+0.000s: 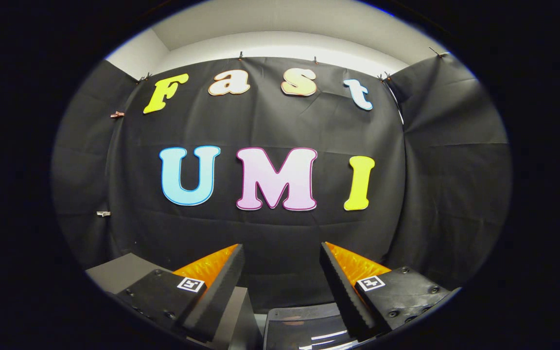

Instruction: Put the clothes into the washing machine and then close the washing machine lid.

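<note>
The tongs (282, 257) are held level and high, their two fingers spread wide apart with nothing between them — released, gripping no cloth and no lid. They point straight at the booth's black cloth wall (280, 126) rather than down at anything, which reads to me as a carrying or resting pose, not a reach.

Just under the fingers, near at hand, a dark glossy surface (309, 330) shows between and below them, with streaks of light reflected on it. It may be the top of the washing machine, perhaps its lid, but so little of it is seen that I cannot say, nor whether any lid is up or down. To the left, beside and beyond the left finger, lies a pale grey flat-topped block (119, 272) — perhaps part of a worktop or a box; I cannot tell which.

No clothes are to be seen from where the tongs look, so where they lie — out in the open or already in the drum — is not settled here. Empty, open tongs lifted clear of the machine would suit either a moment ahead of picking up the laundry or one after the lid is down. Above the cloth, a white wall and ceiling (280, 29) close off the far end.
</note>
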Demonstrator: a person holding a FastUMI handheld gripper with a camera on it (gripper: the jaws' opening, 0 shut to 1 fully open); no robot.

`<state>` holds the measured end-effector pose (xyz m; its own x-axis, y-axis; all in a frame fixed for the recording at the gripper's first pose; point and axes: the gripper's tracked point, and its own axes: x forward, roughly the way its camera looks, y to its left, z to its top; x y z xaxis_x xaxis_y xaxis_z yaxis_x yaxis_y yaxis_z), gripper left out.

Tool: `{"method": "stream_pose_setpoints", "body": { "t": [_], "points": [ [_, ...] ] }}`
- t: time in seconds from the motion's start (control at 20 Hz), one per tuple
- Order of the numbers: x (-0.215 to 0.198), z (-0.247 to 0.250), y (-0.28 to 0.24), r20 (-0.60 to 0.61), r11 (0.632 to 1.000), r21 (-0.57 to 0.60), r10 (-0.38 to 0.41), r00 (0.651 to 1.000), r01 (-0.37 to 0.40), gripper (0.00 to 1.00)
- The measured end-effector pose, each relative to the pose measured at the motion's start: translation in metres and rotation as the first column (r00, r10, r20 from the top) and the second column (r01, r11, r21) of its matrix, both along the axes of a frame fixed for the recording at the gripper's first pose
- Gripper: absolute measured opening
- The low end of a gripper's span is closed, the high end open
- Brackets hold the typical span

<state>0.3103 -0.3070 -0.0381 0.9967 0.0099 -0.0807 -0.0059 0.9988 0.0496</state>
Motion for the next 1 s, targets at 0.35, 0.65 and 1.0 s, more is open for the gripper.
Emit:
{"method": "stream_pose_setpoints", "body": {
  "t": [0.35,0.65,1.0],
  "points": [
    [-0.004,0.006,0.0,0.011,1.0,0.005,-0.005,1.0,0.005,0.98],
    [-0.007,0.01,-0.002,0.019,1.0,0.016,-0.009,1.0,0.008,0.98],
    [-0.009,0.011,-0.007,0.011,0.999,0.031,-0.02,1.0,0.02,0.98]
  ]
}}
